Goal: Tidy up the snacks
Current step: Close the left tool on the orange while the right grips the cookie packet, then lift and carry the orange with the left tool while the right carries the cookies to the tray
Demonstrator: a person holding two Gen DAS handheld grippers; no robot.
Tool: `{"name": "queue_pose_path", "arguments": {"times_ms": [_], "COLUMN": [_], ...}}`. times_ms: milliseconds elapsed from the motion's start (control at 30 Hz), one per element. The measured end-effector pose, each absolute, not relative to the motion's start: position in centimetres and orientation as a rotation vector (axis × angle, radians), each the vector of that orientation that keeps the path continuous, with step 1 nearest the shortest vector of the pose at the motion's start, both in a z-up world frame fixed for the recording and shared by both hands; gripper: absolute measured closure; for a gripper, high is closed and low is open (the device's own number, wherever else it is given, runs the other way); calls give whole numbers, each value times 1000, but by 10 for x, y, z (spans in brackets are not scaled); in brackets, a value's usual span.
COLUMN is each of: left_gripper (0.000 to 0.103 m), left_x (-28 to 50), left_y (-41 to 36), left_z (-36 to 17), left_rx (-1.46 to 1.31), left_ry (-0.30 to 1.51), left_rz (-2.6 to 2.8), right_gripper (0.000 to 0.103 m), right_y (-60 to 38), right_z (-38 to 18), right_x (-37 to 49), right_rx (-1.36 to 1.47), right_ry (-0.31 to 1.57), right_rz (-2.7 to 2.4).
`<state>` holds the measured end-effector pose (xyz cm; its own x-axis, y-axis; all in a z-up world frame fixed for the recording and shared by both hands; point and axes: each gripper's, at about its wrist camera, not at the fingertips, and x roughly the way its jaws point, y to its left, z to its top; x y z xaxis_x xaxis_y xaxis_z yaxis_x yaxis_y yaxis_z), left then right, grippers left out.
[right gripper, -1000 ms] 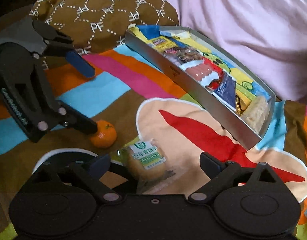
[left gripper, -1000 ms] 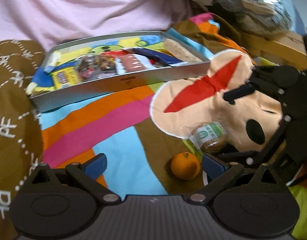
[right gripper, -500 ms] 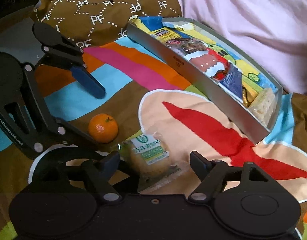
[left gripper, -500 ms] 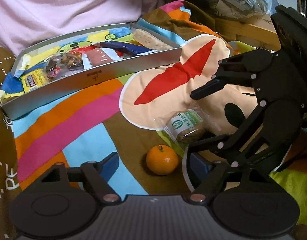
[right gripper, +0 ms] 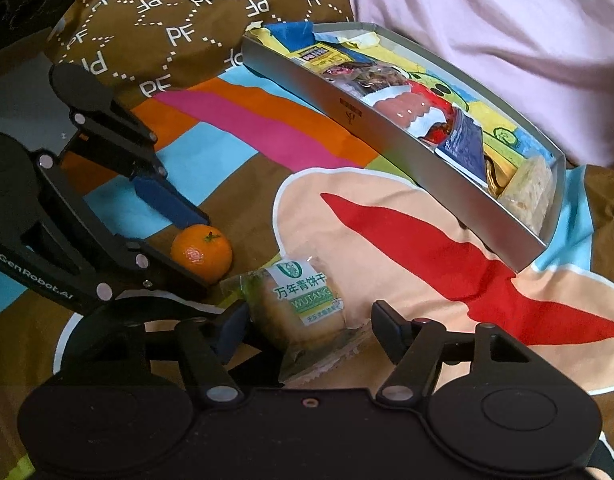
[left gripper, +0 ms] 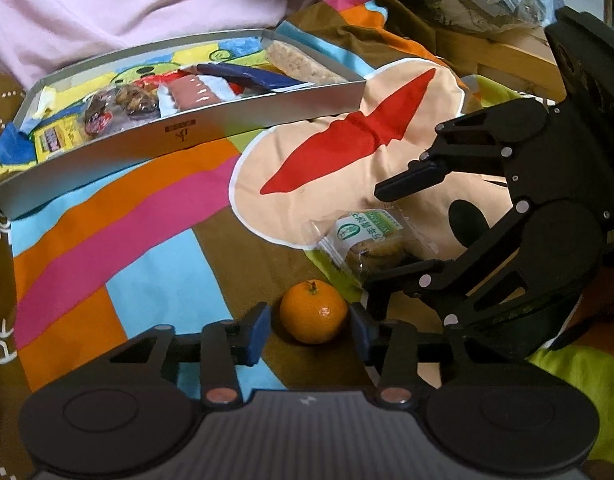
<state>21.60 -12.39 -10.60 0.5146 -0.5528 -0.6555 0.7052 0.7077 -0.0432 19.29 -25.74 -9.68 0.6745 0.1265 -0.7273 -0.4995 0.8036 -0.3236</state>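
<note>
Left gripper (left gripper: 310, 330): jaws part-open, straddling the mandarin (left gripper: 313, 311) low in the frame's centre; small gaps each side, no contact visible. Placement suits a side pinch on round fruit.

Right gripper (right gripper: 307, 330): jaws wide around the wrapped biscuit (right gripper: 303, 306), which lies tilted on the patterned bedspread (right gripper: 211, 152). Left pad looks to touch the wrapper edge; right pad clear. Nothing gripped yet.

Silver tray (left gripper: 179, 136), upper left of the left view, already holds a row of packets, open gap not obvious. Judgement: both loose snacks lie near its front wall, so each gripper is set to grasp one for transfer.
</note>
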Motion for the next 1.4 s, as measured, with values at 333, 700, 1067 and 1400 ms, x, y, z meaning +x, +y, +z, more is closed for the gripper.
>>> {"name": "queue_pose_path", "arguments": {"times_ms": [333,700,1067,1400], "left_gripper": [64,65,65,65], "left_x": [218,209,188,175], "left_y": [-121,-110,-99,-79], "left_z": [-105,-96,-81,-50], "left_rx": [146,9,-56,-128], "left_ry": [730,779,762,666], "left_rz": [-693,-528,-447,-337], "right_gripper": [53,50,73,73], "right_y": [-250,-252,-230,-212], "right_z": [-97,-102,-102,-73], "right_x": [193,201,181,160], "right_rx": [-556,-487,-594,-544], "right_ry": [716,757,658,521], "right_rz": [355,306,290,254]}}
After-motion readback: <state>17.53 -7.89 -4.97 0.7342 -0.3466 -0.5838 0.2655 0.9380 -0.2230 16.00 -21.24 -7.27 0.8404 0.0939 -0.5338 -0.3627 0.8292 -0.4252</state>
